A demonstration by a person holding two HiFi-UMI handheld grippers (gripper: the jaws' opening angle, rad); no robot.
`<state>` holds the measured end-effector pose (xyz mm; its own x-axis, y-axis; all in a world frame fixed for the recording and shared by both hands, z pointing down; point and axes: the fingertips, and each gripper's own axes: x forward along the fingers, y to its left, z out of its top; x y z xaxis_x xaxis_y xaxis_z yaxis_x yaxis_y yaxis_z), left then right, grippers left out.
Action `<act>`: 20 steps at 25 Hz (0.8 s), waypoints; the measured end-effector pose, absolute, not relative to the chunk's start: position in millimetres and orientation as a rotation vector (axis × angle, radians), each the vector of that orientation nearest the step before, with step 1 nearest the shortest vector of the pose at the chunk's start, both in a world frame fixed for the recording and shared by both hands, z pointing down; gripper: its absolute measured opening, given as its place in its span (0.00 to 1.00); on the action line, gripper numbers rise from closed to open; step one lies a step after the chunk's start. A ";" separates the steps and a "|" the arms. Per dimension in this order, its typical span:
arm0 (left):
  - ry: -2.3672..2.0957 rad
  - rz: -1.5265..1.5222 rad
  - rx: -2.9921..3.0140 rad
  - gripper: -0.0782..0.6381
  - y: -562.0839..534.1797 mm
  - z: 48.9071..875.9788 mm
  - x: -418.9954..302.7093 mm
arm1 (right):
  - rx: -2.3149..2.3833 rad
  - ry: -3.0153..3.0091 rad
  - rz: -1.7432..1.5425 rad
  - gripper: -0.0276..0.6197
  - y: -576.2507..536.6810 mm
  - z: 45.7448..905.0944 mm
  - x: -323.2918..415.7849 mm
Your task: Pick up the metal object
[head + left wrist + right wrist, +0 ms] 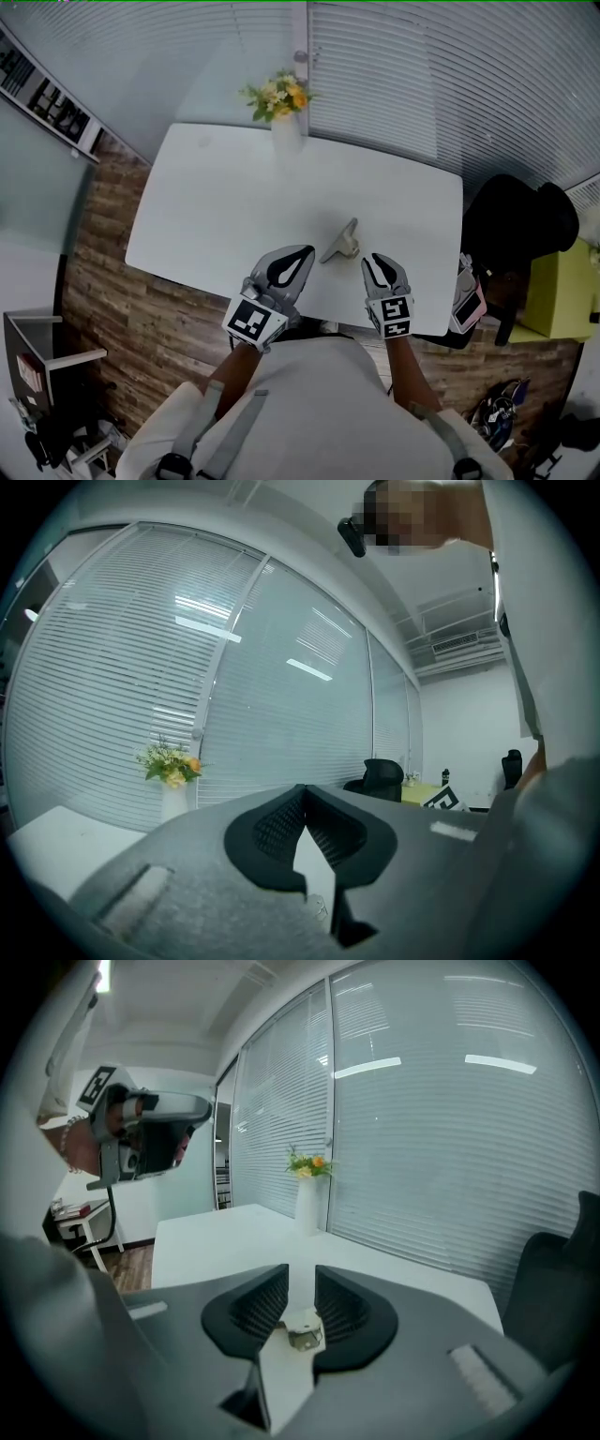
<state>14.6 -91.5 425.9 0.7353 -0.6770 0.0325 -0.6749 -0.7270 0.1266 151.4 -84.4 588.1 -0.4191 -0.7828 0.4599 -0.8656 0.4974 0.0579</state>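
The metal object (342, 242), a small bent grey bracket, lies on the white table (216, 206) close to its near edge. My right gripper (374, 262) hovers just right of it, open. In the right gripper view the jaws (301, 1274) stand apart and the bracket (305, 1335) shows on the table through the gap, untouched by the pads. My left gripper (306, 253) hangs just left of the bracket, shut. Its fingertips meet in the left gripper view (305, 789) with nothing between them.
A white vase of yellow flowers (284, 117) stands at the table's far edge against the blinds. A black office chair (516, 225) and a yellow-green desk (558, 291) sit to the right. Wood floor surrounds the table; shelving (37, 375) stands at the lower left.
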 end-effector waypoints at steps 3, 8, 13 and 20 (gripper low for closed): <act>-1.103 -0.013 2.793 0.11 -89.8 430.4 12.5 | 1.356 -2.297 0.284 0.19 -86.2 608.1 153.3; -1.105 -0.013 2.786 0.11 -88.2 433.1 9.1 | 1.371 -2.265 0.358 0.20 -91.8 639.3 158.9; -1.101 -0.009 2.789 0.11 -86.9 434.3 8.5 | 1.409 -2.258 0.442 0.21 -102.1 660.8 162.5; -1.103 -0.004 2.789 0.11 -85.3 435.3 4.4 | 1.438 -2.237 0.594 0.23 -112.5 694.2 163.4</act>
